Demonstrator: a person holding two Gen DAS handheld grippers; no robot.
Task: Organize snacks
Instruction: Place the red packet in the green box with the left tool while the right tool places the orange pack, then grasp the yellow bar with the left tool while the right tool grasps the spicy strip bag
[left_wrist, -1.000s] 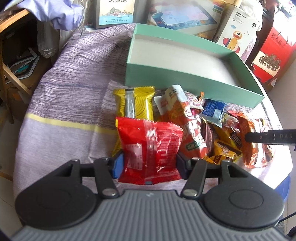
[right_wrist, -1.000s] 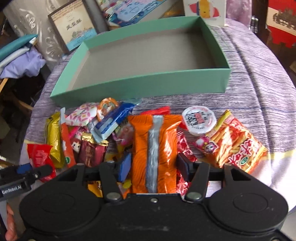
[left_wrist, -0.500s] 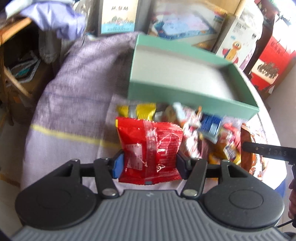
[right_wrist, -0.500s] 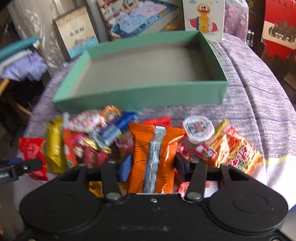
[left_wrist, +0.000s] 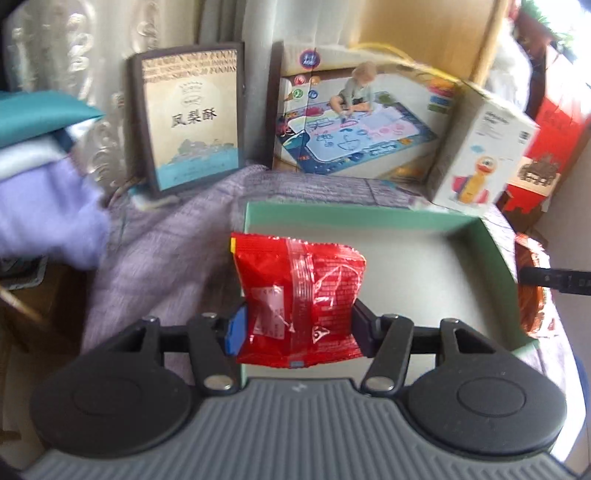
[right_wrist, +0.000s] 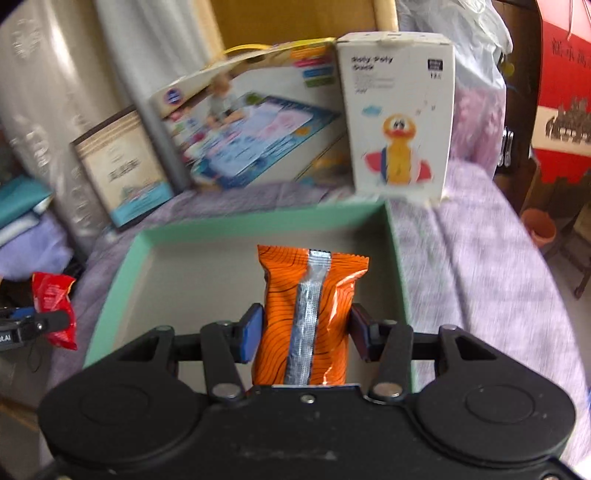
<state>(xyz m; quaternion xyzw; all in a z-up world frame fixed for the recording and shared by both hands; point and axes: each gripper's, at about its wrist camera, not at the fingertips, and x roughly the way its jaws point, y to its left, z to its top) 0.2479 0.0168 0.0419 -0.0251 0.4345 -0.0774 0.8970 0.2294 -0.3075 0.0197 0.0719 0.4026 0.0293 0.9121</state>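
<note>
The left gripper (left_wrist: 297, 328) is closed partway on a red snack packet (left_wrist: 299, 299), its blue pad (left_wrist: 235, 330) and dark pad pressing the packet's two sides. The packet stands upright between the fingers, crinkled, with a pale label on its lower left. It hangs above the near left corner of a shallow mint-green box (left_wrist: 495, 240), whose grey floor shows behind and to the right of it.

The right gripper (right_wrist: 303, 338) is likewise clamped on an orange snack packet (right_wrist: 308, 317) with black wavy lines and a silver seam running down its middle. Its jaws have just been narrowing, and the packet sits squeezed between them. This packet is held upright over the near part of the same green box (right_wrist: 122, 273), toward its right wall.

From the right wrist view, the left gripper shows at the far left edge with the red packet (right_wrist: 53, 306) in its fingers, beside the box's left wall. From the left wrist view, a black finger of the right gripper (left_wrist: 554, 280) reaches in from the right edge, with a sliver of orange wrapper beside it.

The box rests on a purple striped cloth (right_wrist: 476, 280). Behind it stand a framed picture (left_wrist: 192, 122), a drawing-mat toy box (left_wrist: 362, 122) and a white duck toy box (right_wrist: 400, 122). Folded purple and teal fabric (left_wrist: 48, 184) lies at the left, blurred.
</note>
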